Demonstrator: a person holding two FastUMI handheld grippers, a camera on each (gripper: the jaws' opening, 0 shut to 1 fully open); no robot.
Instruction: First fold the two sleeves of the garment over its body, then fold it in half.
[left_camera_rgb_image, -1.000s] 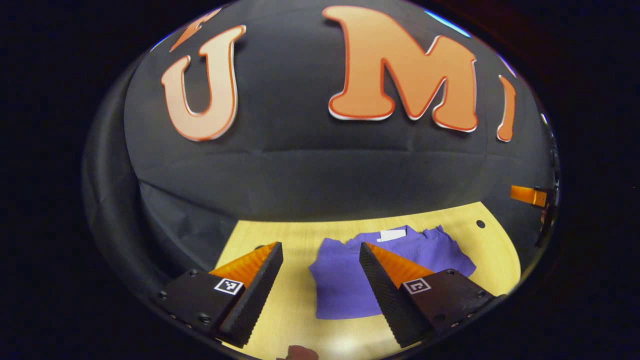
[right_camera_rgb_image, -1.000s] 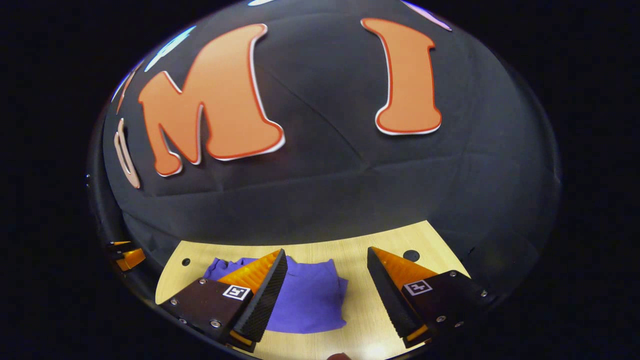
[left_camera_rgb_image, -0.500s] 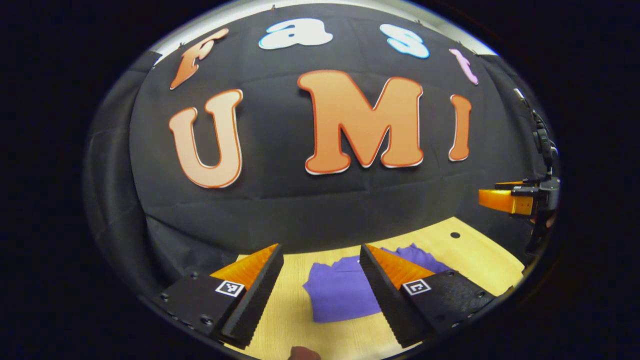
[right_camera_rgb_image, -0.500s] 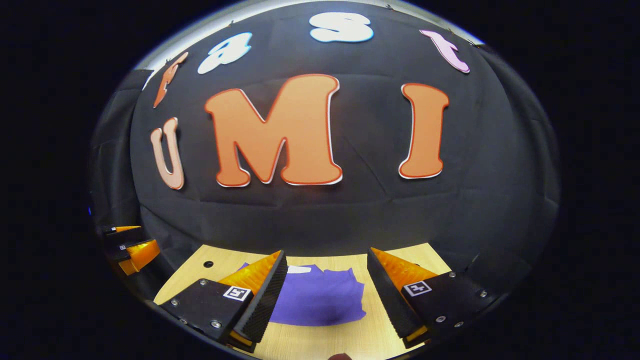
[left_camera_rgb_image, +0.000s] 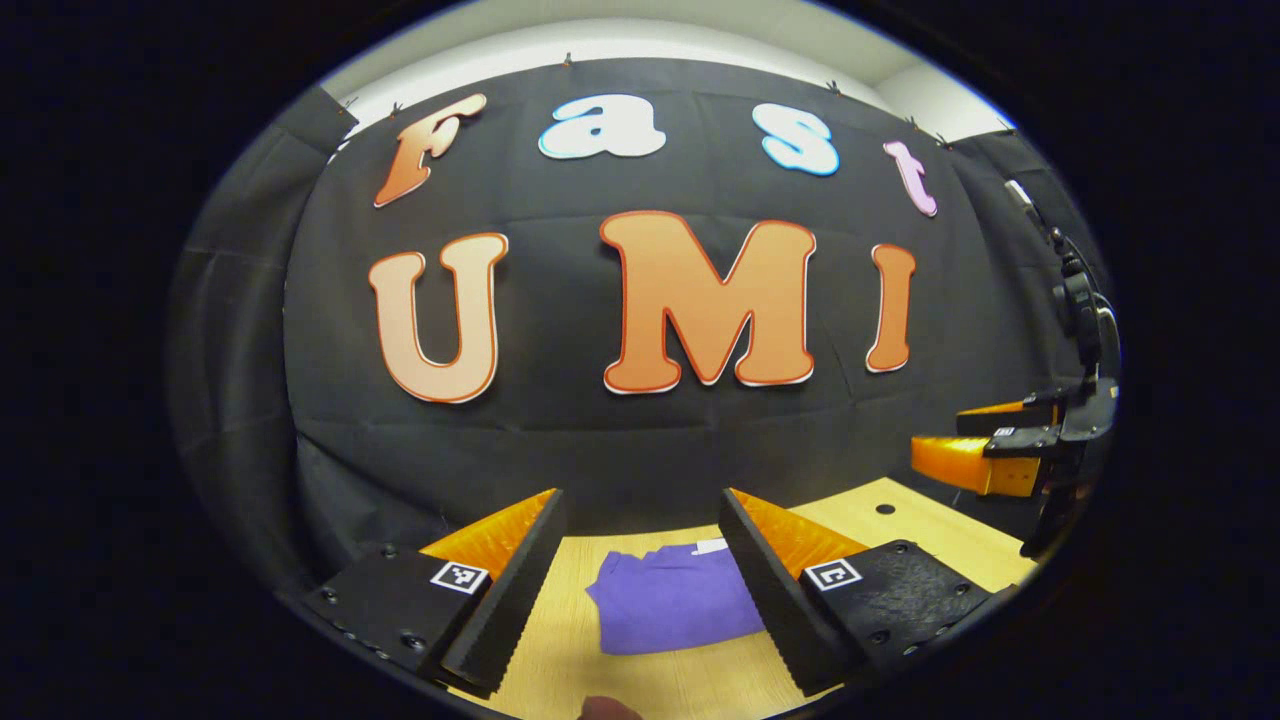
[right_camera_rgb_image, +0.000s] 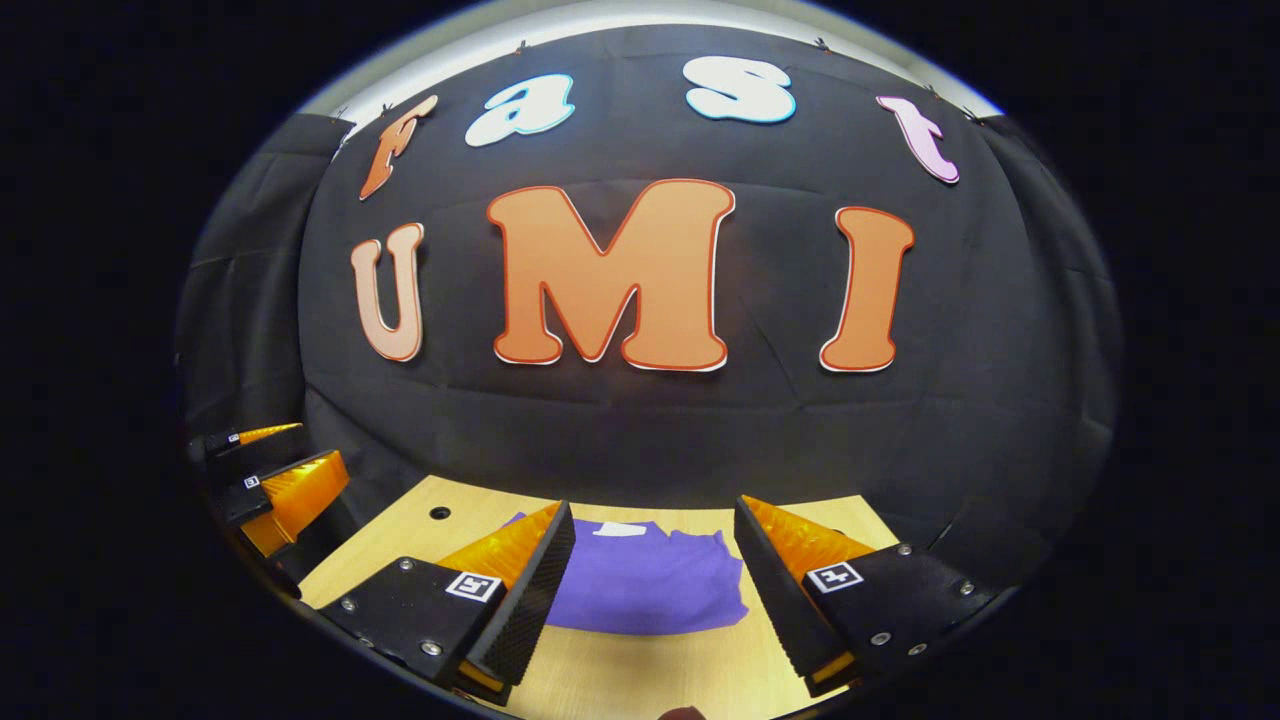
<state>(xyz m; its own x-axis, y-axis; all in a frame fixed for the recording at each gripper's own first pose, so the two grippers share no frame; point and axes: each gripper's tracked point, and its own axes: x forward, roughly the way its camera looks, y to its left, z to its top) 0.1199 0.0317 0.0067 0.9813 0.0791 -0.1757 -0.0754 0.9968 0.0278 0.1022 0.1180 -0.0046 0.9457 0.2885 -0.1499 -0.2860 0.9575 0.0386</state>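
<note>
In the left gripper view, the left gripper (left_camera_rgb_image: 640, 570) is held above the wooden table (left_camera_rgb_image: 930, 535) with its two fingers spread wide and nothing between them. Beyond the fingers the purple garment (left_camera_rgb_image: 672, 610) lies flat on the table as a compact folded bundle, with a small white tag (left_camera_rgb_image: 710, 547) at its far edge. The right-hand finger of this gripper covers part of the garment's right side. A small dark hole (left_camera_rgb_image: 885, 509) sits in the tabletop toward the far right corner. At the right edge of the view the right gripper (left_camera_rgb_image: 975, 450) hangs in the air above the table's end, well apart from the garment; how far its fingers are spread I cannot tell from here. The black cloth wall (left_camera_rgb_image: 620, 440) stands behind the table.

In the right gripper view, the right gripper (right_camera_rgb_image: 655, 570) also hangs above the table (right_camera_rgb_image: 420, 545), fingers wide apart and empty. The garment (right_camera_rgb_image: 645, 590) lies between and beyond them, folded, with the tag (right_camera_rgb_image: 620, 529) at its far edge. A dark hole (right_camera_rgb_image: 440, 512) marks the table's far left. The left gripper (right_camera_rgb_image: 285, 470) shows at the left edge, off the table's side, its fingers apart. No containers are on the table.
</note>
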